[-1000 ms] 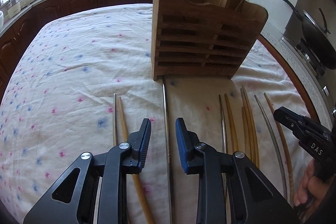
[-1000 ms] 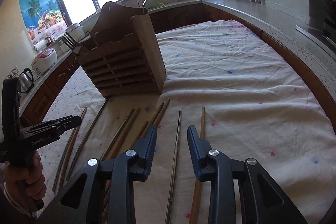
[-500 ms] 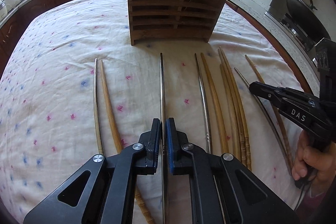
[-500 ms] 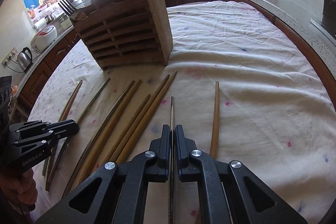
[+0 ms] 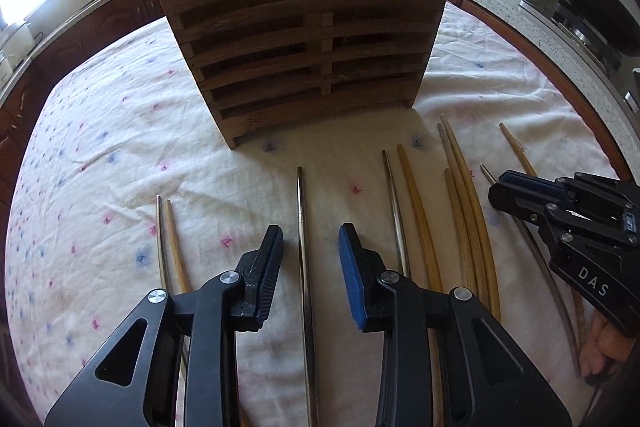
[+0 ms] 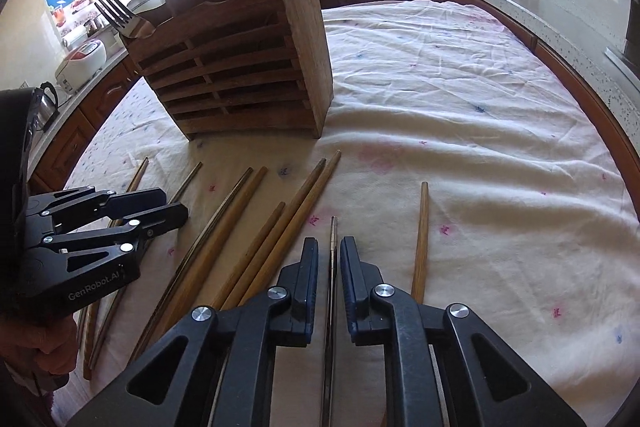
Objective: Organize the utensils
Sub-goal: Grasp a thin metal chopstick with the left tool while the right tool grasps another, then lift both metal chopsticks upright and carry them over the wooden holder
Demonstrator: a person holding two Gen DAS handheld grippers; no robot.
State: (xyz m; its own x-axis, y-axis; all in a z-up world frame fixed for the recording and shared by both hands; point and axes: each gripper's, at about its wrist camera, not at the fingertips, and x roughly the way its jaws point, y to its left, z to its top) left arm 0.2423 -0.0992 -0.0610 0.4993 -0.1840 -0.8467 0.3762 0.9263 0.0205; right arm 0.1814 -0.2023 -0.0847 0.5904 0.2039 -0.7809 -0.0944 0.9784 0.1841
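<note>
Steel is framed by each gripper: a metal chopstick [image 5: 303,247] lies between the parted fingers of the left gripper [image 5: 310,241], unclamped, its long axis running straight ahead. The right gripper [image 6: 329,255] straddles another metal chopstick [image 6: 332,251], jaws slightly apart. Farther off, in line, the wooden holder [image 5: 304,39] stands on the cloth [image 5: 120,155].

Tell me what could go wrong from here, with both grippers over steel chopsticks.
The left gripper is open astride a thin steel chopstick lying flat on the cloth; closing may pinch fabric or let it slip.
The right gripper straddles another steel chopstick with narrow gaps; a slight skew could nudge it instead of gripping.
Both grippers sit close; they may collide heading to the holder.
</note>
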